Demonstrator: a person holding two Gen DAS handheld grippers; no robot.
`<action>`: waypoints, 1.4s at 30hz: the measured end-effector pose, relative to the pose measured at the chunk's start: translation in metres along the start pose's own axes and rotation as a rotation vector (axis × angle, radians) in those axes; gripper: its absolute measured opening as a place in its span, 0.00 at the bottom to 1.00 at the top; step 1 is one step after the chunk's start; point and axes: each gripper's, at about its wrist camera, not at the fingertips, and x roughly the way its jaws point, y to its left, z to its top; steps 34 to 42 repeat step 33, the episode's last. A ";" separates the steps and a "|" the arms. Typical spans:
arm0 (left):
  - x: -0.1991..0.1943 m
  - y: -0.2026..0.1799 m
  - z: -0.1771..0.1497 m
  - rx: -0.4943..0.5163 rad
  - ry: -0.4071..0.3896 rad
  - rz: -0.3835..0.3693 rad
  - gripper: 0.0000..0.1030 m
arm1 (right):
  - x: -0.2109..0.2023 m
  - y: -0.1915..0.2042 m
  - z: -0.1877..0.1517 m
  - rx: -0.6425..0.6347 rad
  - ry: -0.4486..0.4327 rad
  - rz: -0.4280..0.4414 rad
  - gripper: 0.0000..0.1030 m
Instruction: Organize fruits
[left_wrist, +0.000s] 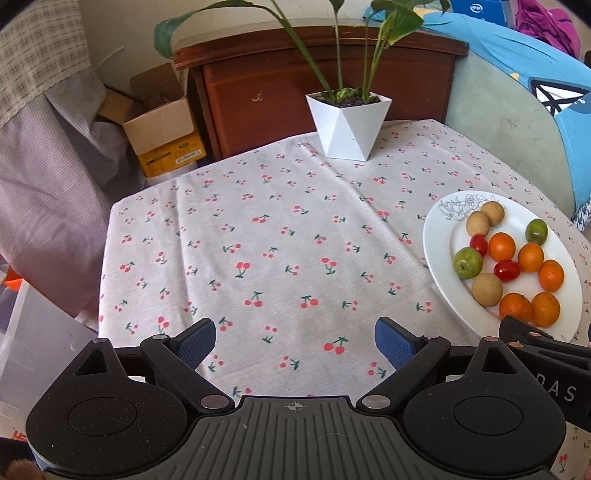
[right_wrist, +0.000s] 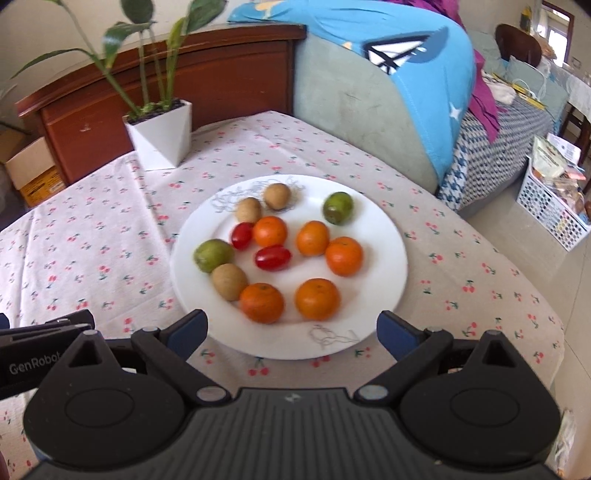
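A white plate (right_wrist: 384, 258) holds several oranges (right_wrist: 317, 298), two red cherry tomatoes (right_wrist: 272, 257), two green fruits (right_wrist: 213, 254) and three tan round fruits (right_wrist: 229, 281). In the left wrist view the plate (left_wrist: 436, 236) lies at the right. My right gripper (right_wrist: 292, 334) is open and empty, just in front of the plate's near rim. My left gripper (left_wrist: 295, 341) is open and empty over bare cloth, left of the plate. The right gripper's body (left_wrist: 546, 350) shows at the left view's right edge.
The table has a cherry-print cloth (left_wrist: 266, 236). A white faceted pot with a plant (left_wrist: 347, 125) stands at the far edge. A wooden cabinet (left_wrist: 280, 85) and a cardboard box (left_wrist: 162, 122) are behind; a draped sofa (right_wrist: 376, 96) is at the right.
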 end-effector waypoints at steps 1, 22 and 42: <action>-0.001 0.005 -0.001 -0.009 -0.001 0.004 0.92 | -0.001 0.004 -0.001 -0.012 -0.009 0.011 0.95; -0.007 0.081 -0.008 -0.188 -0.003 0.071 0.92 | -0.029 0.065 -0.053 -0.259 -0.105 0.388 0.95; -0.008 0.078 -0.007 -0.184 -0.010 0.046 0.92 | -0.007 0.079 -0.073 -0.329 -0.072 0.433 0.96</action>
